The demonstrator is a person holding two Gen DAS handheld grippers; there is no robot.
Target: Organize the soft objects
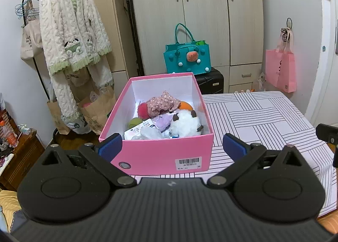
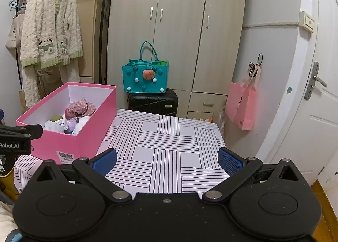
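Soft objects sit piled inside the pink box [image 1: 160,153], which I see standing on the striped tablecloth [image 2: 169,157] at the table's left side. On top of the pile lies a floral fabric piece [image 1: 163,102], with a red ball [image 1: 143,110] beside it, a white plush [image 1: 186,123] toward the near right corner, a green ball [image 1: 134,122] at the left wall and something purple [image 1: 161,120] in the middle. My left gripper [image 1: 172,145] hangs just in front of the box's near wall, its blue pads spread wide with nothing between them. My right gripper [image 2: 166,160] is over bare cloth to the right of the box, likewise spread apart and holding nothing. Behind the table a teal bag [image 2: 145,76] rests on a black suitcase [image 2: 153,101] in front of the wardrobe [image 2: 177,20], and a pink tote [image 2: 240,104] hangs on the wall.
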